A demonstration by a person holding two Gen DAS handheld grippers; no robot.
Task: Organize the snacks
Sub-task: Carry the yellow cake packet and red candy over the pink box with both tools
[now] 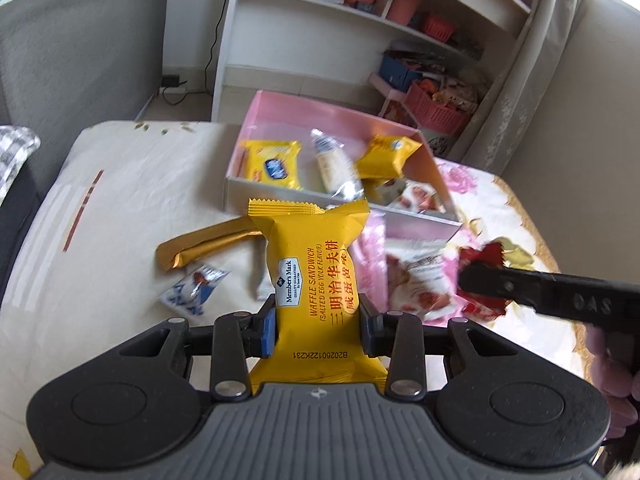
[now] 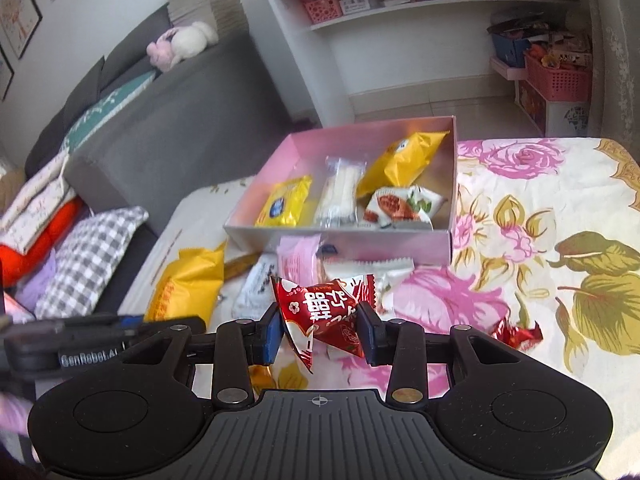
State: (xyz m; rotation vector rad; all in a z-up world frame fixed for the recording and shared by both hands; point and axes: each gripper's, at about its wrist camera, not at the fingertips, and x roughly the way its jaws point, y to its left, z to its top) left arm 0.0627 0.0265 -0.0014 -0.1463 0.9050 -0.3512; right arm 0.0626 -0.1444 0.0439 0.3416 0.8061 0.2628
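Snack packets (image 2: 286, 202) inside open pink box (image 2: 454, 184)

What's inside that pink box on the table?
The pink box holds four wrapped snacks: two yellow packets, a clear-wrapped white bar and a white-red packet. Anything beneath them is hidden.

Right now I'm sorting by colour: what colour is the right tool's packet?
Red with white print, clearest in the right wrist view.

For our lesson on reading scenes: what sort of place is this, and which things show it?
Most likely a living room at home: a grey sofa with cushions, a white bookshelf holding baskets, and a floral cloth covering the table where snacks lie.
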